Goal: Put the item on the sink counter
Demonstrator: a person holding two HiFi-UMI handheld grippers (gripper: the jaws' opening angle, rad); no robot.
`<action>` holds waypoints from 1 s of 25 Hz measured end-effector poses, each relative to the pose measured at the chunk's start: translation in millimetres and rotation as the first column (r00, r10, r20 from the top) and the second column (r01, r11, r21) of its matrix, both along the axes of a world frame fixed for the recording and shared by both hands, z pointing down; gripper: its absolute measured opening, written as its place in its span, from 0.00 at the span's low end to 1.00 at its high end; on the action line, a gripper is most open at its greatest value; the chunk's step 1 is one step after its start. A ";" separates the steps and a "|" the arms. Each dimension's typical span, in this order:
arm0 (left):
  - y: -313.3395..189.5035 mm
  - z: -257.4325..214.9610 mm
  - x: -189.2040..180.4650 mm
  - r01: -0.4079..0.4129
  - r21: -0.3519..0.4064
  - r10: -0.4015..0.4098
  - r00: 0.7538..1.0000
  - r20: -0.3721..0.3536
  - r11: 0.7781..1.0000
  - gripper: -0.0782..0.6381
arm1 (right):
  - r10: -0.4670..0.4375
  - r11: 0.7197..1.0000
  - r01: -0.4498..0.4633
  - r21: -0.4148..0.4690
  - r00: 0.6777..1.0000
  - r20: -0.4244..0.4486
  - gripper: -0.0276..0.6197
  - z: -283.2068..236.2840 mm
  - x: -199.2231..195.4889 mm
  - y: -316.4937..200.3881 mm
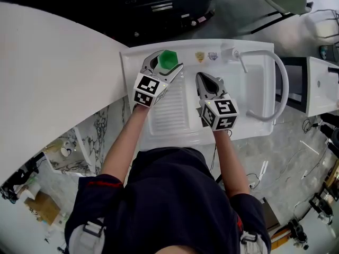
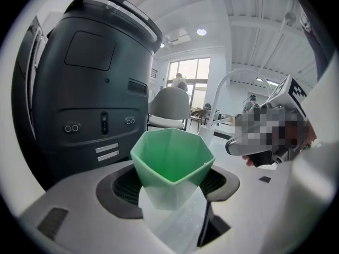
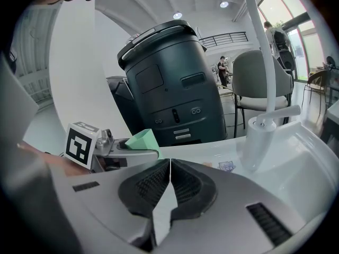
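Observation:
A green faceted cup [image 1: 169, 59] sits between the jaws of my left gripper [image 1: 165, 63], which is shut on its sides. The cup is over the back left corner of the white sink counter [image 1: 128, 72], and I cannot tell whether it touches the surface. In the left gripper view the cup [image 2: 172, 155] fills the gap, mouth up, and the left gripper [image 2: 172, 188] grips its pale lower part. My right gripper [image 1: 203, 78] is shut and empty over the counter's middle, beside the ridged drainboard [image 1: 170, 112]. In the right gripper view the right gripper [image 3: 170, 167] has its pads together, with the cup [image 3: 141, 139] at left.
A curved white faucet [image 1: 282, 83] arches over the basin [image 1: 257, 91] at right. Two small stickers [image 1: 205, 56] mark the counter's back edge. A dark machine [image 3: 169, 83] stands just behind the sink. A white rounded table [image 1: 53, 78] lies to the left.

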State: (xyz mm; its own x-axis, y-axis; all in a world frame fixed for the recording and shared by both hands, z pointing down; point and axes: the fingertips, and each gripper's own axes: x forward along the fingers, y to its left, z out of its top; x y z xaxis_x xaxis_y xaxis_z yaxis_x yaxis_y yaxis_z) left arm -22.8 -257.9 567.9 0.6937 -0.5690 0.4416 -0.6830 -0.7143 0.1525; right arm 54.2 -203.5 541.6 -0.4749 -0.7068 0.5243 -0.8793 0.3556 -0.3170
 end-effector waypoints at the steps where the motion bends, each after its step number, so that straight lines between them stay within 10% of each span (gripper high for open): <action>1: -0.7 1.9 0.3 0.000 -0.002 0.000 1.000 0.003 1.000 0.54 | 0.001 1.000 -0.001 -0.002 1.000 0.000 0.10 0.6 0.0 -0.1; 25: -11.4 28.6 -1.8 0.009 0.013 -0.010 0.999 0.032 1.000 0.54 | 0.003 0.999 -0.002 -0.048 1.000 0.014 0.10 15.3 -3.5 2.4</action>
